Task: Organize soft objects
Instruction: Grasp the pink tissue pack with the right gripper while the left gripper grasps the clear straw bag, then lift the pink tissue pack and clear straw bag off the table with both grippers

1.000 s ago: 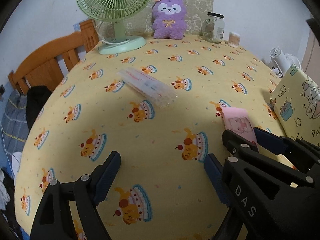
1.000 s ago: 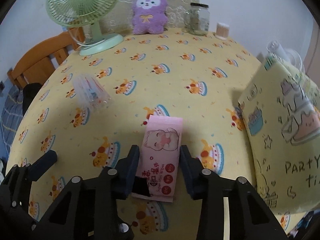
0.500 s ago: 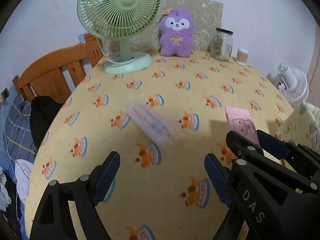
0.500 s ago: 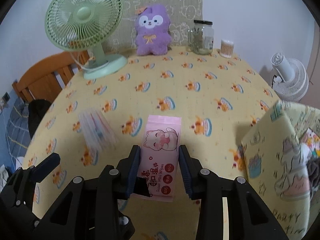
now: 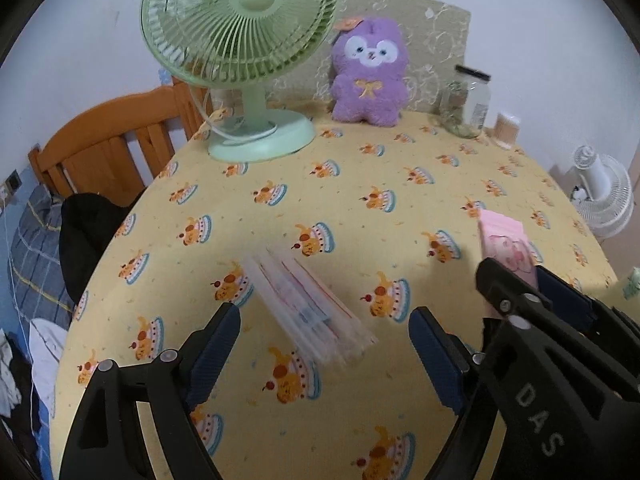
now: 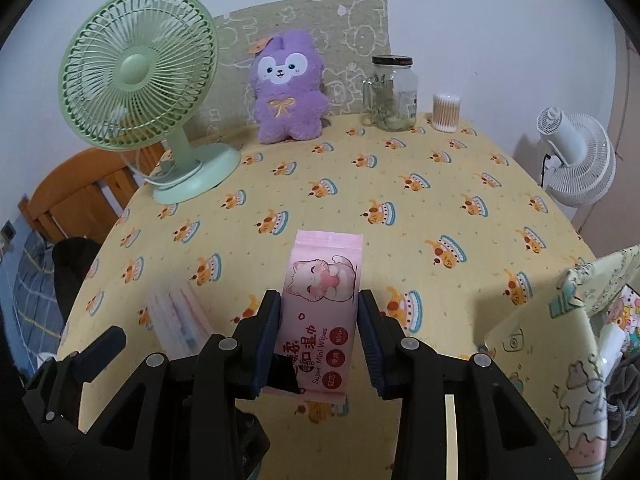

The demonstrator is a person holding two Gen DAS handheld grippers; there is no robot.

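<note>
Along the far edge of the tabletop [image 6: 440, 208] stand, left to right, a fan [image 6: 138, 68], a plush toy [image 6: 286, 88], a jar [image 6: 392, 94] and a tub of cotton swabs [image 6: 445, 113]. A clear packet [image 5: 308, 308] lies near the near edge, left of the wipes pack [image 6: 320, 312] clamped between the right tongs [image 6: 318, 336]. A bag [image 6: 560, 360] sits at the right edge.

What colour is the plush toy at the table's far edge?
Purple, with a white face; the plush toy shows best in the right wrist view.

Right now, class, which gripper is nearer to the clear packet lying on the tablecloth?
Left. The left gripper hovers open just short of the clear packet; the right gripper, off to the side, is clamped on the pink wipes pack.
</note>
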